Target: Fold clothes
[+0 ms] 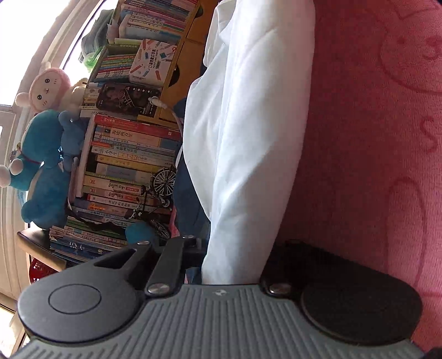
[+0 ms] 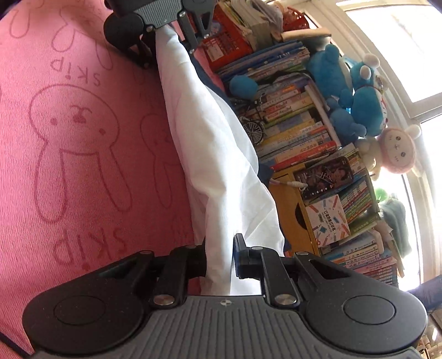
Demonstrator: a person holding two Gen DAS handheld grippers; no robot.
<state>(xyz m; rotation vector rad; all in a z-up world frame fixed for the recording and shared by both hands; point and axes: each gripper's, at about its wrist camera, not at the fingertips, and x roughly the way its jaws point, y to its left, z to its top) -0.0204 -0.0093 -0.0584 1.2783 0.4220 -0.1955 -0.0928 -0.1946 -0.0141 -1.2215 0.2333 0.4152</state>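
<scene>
Two stacks of books (image 2: 298,132) flank white garment (image 2: 215,154).

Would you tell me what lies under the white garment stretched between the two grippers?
Under the white garment is the pink rabbit-print blanket; a dark blue cloth peeks out at its far edge. How far either runs beneath is covered.

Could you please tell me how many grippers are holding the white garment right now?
2: the right gripper grips the white garment at the near end, and the left gripper grips its far end, above the pink blanket.
</scene>
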